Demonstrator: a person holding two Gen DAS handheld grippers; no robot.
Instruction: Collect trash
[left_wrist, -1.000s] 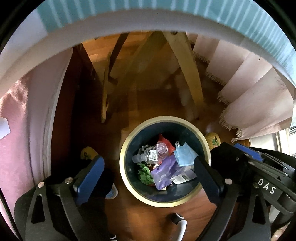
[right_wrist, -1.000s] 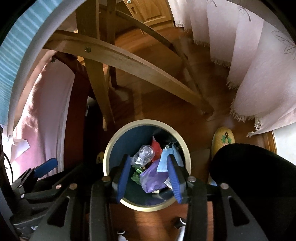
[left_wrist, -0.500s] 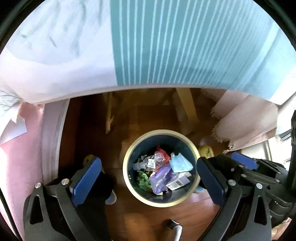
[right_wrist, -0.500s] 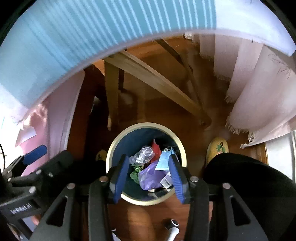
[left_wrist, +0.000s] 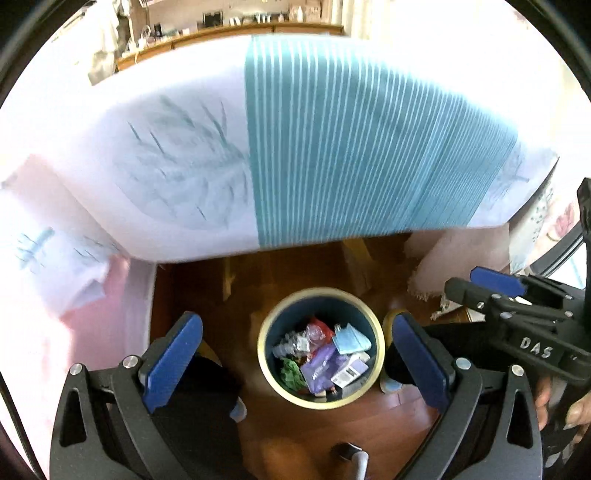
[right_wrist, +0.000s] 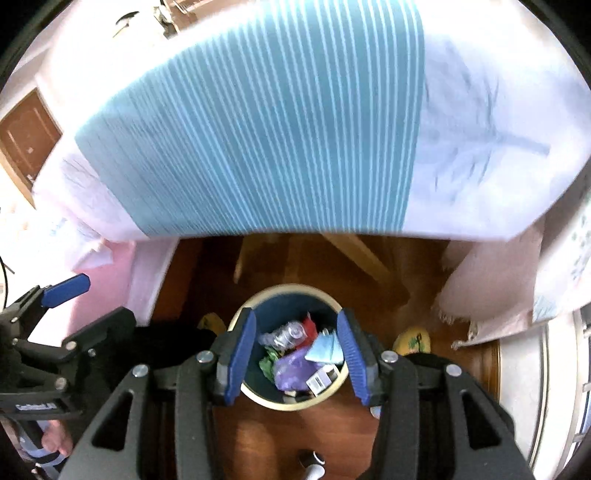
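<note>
Both grippers hang above a round waste bin (left_wrist: 320, 400) that stands on the wooden floor (left_wrist: 332, 428) just beyond the edge of a bench draped in a white cloth with a teal striped band (left_wrist: 351, 140).

The left gripper (left_wrist: 295, 363) has its blue-padded fingers (left_wrist: 173, 362) released as wide as they go — nothing lies between them, only the bin far below. The right gripper (right_wrist: 295, 356) holds its fingers (right_wrist: 242, 360) parted at a middling width, also empty, with the bin's rim seen through the gap.

The trash sits inside the bin: a crumpled clear plastic bottle (left_wrist: 295, 341) at the back left, a red wrapper (left_wrist: 319, 326) beside it, a light blue face mask (left_wrist: 351, 338) toward the right, a purple packet (left_wrist: 321, 367) in the middle, a green scrap (left_wrist: 291, 373) at the left, and a small box with a barcode label (left_wrist: 349, 373) near the front right.

A yellow slipper (right_wrist: 412, 341) lies on the floor right of the bin — a pink fringed cloth (right_wrist: 491, 295) hangs near it.
</note>
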